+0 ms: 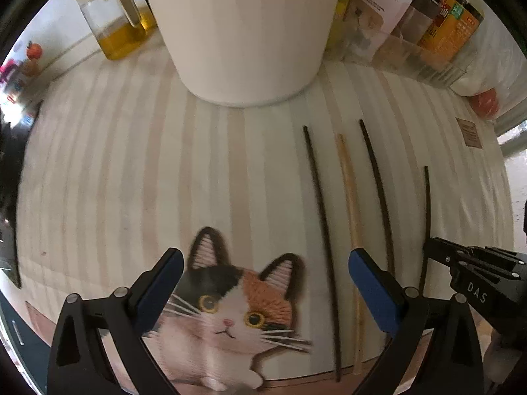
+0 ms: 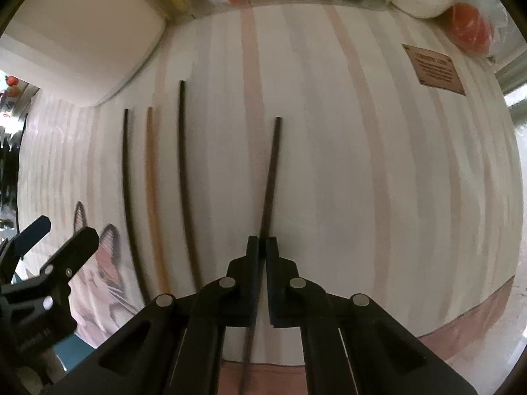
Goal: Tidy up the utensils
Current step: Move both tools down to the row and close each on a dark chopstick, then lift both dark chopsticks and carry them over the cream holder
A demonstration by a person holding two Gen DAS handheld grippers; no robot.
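A pale striped mat (image 1: 138, 171) with a printed cat (image 1: 230, 312) covers the work surface, and its pinkish border (image 2: 477, 322) runs along the near edge. Four chopsticks lie on it side by side: a dark one (image 1: 321, 223), a light wooden one (image 1: 350, 217), another dark one (image 1: 377, 197), and a fourth (image 2: 270, 177) set apart to the right. The right gripper (image 2: 262, 247) has its jaws clamped on that fourth chopstick near its lower end. The left gripper (image 1: 266, 283) hangs with jaws wide apart over the cat, holding nothing. At the back stand a white tub (image 1: 243, 33), an oil jug (image 1: 115, 23) and packets (image 1: 451, 23) with unreadable labels. The right gripper's body reads "DAS" in the left view. The mat's right part lies bare.
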